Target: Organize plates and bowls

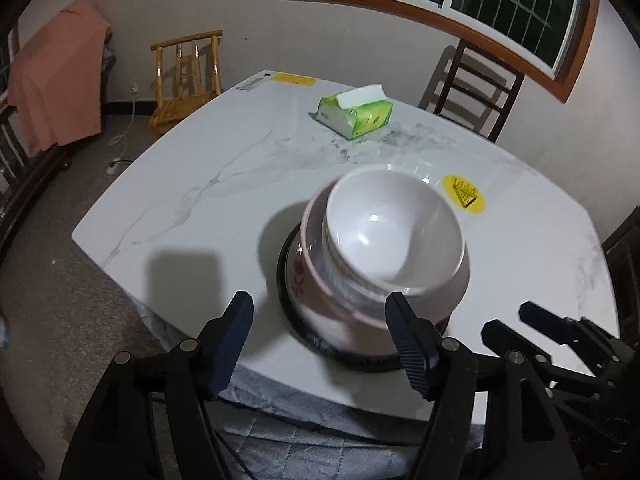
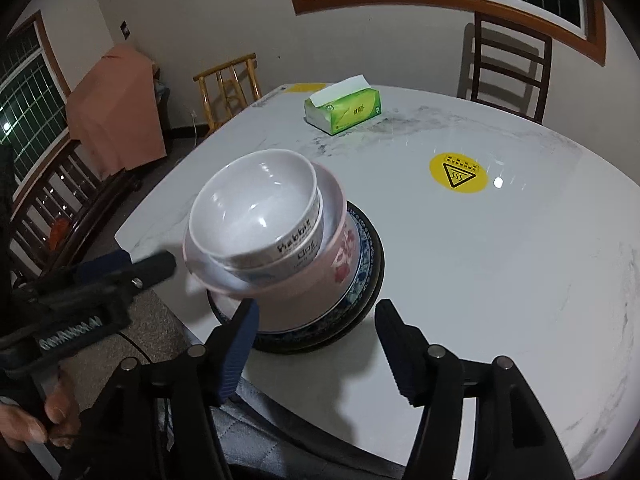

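A stack of dishes stands near the front edge of the white marble table (image 1: 192,208). On top is a white bowl (image 1: 394,226) (image 2: 256,196), nested in a second white bowl. Both sit in a pink bowl with red flowers (image 2: 340,268), which rests on a blue-patterned plate (image 2: 362,276) and a black plate (image 1: 286,280). My left gripper (image 1: 320,308) is open just in front of the stack, with nothing between its pads. It also shows as the left gripper (image 2: 144,262) beside the stack. My right gripper (image 2: 318,312) is open too, close to the stack's near side and empty. It appears again as the right gripper (image 1: 506,320).
A green tissue box (image 1: 356,114) (image 2: 344,110) lies at the far side of the table. A round yellow warning sticker (image 2: 458,172) is right of the stack. Chairs stand behind the table, a bamboo chair (image 1: 186,80) at the left. A grey quilted cloth (image 1: 320,440) hangs below the front edge.
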Demonstrator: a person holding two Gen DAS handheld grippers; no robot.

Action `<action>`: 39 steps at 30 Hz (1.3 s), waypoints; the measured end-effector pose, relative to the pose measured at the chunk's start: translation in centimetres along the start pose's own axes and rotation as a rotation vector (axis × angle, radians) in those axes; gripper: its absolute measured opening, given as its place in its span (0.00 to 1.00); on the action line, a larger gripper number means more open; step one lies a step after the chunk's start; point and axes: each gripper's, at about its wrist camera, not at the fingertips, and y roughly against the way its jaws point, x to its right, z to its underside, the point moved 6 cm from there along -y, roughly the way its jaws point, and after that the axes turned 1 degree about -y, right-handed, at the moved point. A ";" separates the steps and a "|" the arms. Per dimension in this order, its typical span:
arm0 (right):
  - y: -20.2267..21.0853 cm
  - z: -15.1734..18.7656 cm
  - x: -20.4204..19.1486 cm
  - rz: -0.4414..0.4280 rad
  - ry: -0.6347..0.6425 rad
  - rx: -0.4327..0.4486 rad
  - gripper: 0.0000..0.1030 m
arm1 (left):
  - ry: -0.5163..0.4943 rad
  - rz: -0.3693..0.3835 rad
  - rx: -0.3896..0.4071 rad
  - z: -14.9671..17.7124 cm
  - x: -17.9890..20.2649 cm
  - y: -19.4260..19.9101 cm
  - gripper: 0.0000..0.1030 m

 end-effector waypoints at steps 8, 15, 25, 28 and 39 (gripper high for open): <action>-0.1 2.9 -0.3 0.057 0.045 0.036 0.62 | -0.010 -0.075 0.011 2.6 -0.1 -0.7 0.70; -0.3 3.6 -0.6 0.061 0.054 0.044 0.62 | -0.024 -0.116 0.035 3.4 -0.1 -0.7 0.72; -1.1 3.7 -0.8 0.071 0.067 0.024 0.62 | -0.015 -0.120 0.040 3.4 0.2 -0.9 0.72; -1.3 3.8 -0.9 0.068 0.067 0.017 0.62 | -0.016 -0.125 0.043 3.4 0.2 -0.9 0.72; -2.0 3.8 -1.3 0.062 0.071 -0.003 0.62 | -0.030 -0.119 0.040 3.4 0.5 -1.2 0.72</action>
